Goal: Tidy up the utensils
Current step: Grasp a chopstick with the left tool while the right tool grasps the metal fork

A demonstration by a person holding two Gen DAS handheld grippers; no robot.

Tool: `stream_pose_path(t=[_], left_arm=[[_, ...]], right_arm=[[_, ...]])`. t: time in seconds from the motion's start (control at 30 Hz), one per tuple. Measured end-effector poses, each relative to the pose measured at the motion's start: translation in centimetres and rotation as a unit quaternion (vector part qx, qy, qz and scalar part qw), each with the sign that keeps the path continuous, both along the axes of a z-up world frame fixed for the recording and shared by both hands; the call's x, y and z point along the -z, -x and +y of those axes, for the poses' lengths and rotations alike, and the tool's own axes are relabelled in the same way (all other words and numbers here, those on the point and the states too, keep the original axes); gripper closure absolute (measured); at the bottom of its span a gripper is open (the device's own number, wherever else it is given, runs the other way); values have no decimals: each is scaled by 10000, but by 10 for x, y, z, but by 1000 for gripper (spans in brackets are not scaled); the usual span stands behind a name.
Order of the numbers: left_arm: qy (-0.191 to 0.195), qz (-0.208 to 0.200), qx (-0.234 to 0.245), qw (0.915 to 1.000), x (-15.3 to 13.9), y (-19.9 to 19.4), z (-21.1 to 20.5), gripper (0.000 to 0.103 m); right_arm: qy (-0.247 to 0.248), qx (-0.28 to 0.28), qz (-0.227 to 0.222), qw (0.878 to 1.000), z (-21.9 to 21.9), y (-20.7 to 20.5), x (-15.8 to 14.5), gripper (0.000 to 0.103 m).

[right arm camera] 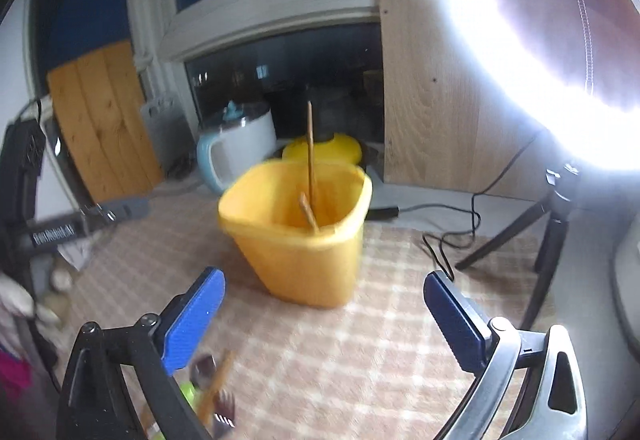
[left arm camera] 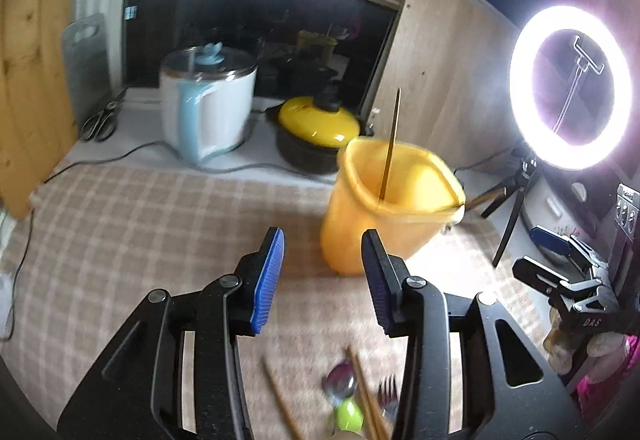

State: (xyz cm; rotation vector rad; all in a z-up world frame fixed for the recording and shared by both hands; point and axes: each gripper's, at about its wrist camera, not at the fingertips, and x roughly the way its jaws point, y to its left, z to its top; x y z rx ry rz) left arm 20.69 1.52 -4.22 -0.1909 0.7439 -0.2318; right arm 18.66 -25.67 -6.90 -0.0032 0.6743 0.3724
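Because one wooden chopstick (left arm camera: 391, 143) already stands in the yellow plastic tub (left arm camera: 384, 207) mid-worktop, both your left tool (left arm camera: 324, 280) and right tool (right arm camera: 324, 320) gape empty; loose utensils (left arm camera: 352, 396) lie near, awaiting pickup.

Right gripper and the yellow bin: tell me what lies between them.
Only bare checked tablecloth lies between the open right gripper and the yellow bin, seen in the right wrist view.

Matt yellow plastic bin (right arm camera: 304, 240), wooden chopstick (right arm camera: 310, 151), checked cloth (right arm camera: 360, 340).
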Motion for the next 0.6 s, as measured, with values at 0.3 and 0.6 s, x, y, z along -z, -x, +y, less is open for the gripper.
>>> stream_pose_path(t=[0.3,0.6], left_arm=[[-11,854,-102,9963,39,51,16,62],[-77,1674,573,9842,89,74,15,62]], right_arm=[[-228,-245,299,9990,0,33,20,0],[-519,-482,1394,9877,15,49,63,15]])
